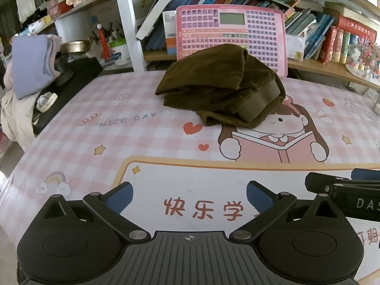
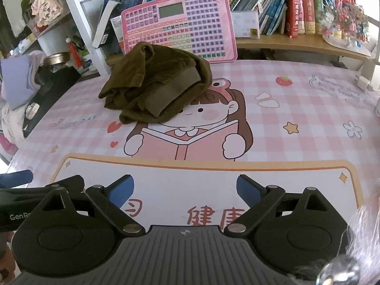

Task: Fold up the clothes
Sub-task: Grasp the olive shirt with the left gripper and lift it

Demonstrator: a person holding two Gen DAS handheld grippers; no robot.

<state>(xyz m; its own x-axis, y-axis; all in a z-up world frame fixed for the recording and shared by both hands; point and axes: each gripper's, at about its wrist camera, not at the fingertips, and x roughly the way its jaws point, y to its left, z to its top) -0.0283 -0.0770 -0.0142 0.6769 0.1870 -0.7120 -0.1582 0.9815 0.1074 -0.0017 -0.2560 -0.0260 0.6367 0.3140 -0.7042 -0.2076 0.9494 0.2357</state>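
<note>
An olive-brown garment (image 1: pixel 220 87) lies bunched in a rough fold at the far side of the pink checked table mat (image 1: pixel 142 137); its ribbed hem band faces me. In the right wrist view the same garment (image 2: pixel 156 83) sits left of centre on the mat (image 2: pixel 285 109). My left gripper (image 1: pixel 190 193) is open, low over the mat's near edge, well short of the cloth. My right gripper (image 2: pixel 185 187) is open too, with nothing between its blue pads (image 2: pixel 247 187). Each gripper shows at the edge of the other's view.
A pink keyboard toy (image 1: pixel 230 35) leans against the bookshelf (image 1: pixel 320 66) just behind the garment. Lavender and cream clothes (image 1: pixel 28 66) are piled at the left beside a black case (image 1: pixel 71 80). A flower ornament (image 2: pixel 344 23) stands at the right.
</note>
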